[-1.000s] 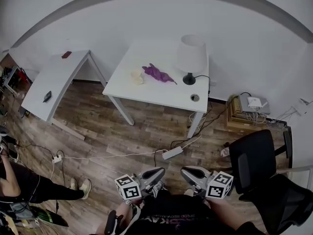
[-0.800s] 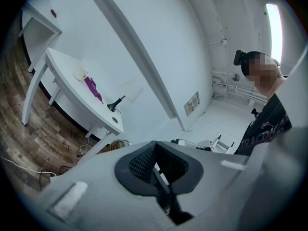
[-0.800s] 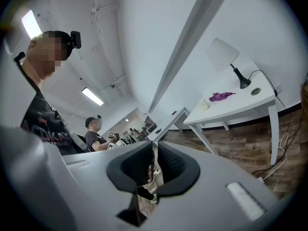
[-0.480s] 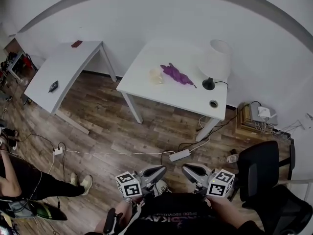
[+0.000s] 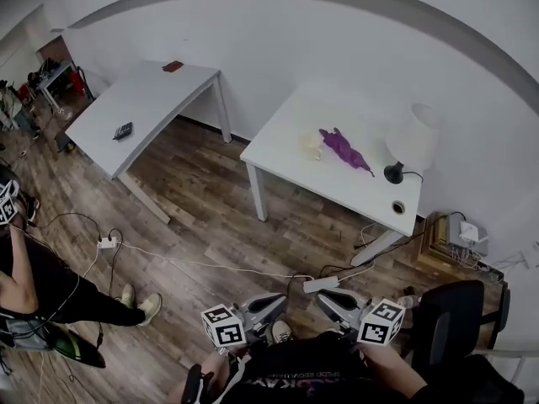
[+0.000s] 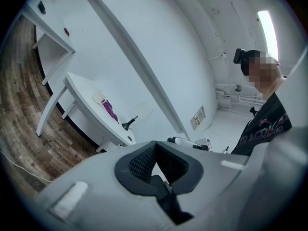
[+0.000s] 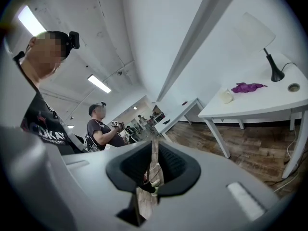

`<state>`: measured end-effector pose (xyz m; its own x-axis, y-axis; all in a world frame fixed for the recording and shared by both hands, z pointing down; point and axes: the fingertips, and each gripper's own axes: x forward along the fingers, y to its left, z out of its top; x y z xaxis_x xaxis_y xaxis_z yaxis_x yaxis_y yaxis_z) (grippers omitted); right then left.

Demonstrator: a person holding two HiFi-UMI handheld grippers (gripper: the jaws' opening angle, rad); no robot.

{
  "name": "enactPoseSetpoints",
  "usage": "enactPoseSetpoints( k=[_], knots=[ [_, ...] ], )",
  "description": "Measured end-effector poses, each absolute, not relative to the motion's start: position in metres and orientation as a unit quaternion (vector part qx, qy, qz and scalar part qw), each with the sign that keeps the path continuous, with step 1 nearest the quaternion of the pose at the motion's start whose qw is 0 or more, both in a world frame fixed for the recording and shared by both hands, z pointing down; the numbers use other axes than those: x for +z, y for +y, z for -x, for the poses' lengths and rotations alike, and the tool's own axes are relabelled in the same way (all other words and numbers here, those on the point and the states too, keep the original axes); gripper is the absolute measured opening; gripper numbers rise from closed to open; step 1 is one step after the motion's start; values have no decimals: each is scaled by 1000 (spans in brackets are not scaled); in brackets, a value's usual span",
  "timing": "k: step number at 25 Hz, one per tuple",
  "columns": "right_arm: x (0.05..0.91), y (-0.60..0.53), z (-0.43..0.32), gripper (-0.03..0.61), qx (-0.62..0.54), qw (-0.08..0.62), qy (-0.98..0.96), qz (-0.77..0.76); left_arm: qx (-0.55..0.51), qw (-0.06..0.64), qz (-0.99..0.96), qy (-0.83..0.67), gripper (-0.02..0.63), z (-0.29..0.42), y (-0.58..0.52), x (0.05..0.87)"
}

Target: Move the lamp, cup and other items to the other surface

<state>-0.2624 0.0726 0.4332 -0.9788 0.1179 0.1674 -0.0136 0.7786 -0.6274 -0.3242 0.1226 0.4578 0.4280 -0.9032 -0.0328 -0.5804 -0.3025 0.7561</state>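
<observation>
At the far left a person [image 5: 34, 297] stands on the wood floor [image 5: 210, 221]. The left table [image 5: 147, 103] carries a small dark device [image 5: 123, 130] and a red item [image 5: 173, 66]. Well apart to its right, the right table [image 5: 286, 154] bears the cup [image 5: 310, 146]. The purple cloth [image 5: 344, 150] lies just beside the cup, and the lamp [image 5: 413, 140] stands upright near the far end. Low in the head view, the left gripper [image 5: 271, 300] has its fingers [image 6: 139, 162] together and empty. The right gripper [image 5: 330, 299] has its fingers [image 7: 171, 163] a narrow slit apart, having just eased open, with nothing between them.
</observation>
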Motion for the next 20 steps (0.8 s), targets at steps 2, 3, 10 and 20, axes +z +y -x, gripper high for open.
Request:
enactPoseSetpoints(
  k=[2, 3, 10, 20],
  knots=[
    [431, 75, 271, 46, 326, 107, -939, 34, -246, 339, -763, -492, -5, 333, 130, 457],
    [430, 75, 275, 48, 325, 111, -939, 36, -252, 337, -759, -496, -5, 337, 133, 457],
    [430, 85, 320, 51, 313, 138, -935, 93, -282, 309, -723, -550, -5, 368, 162, 458],
    [430, 87, 380, 58, 299, 156, -927, 168, -297, 284, -674, -614, -5, 403, 184, 460]
  ],
)
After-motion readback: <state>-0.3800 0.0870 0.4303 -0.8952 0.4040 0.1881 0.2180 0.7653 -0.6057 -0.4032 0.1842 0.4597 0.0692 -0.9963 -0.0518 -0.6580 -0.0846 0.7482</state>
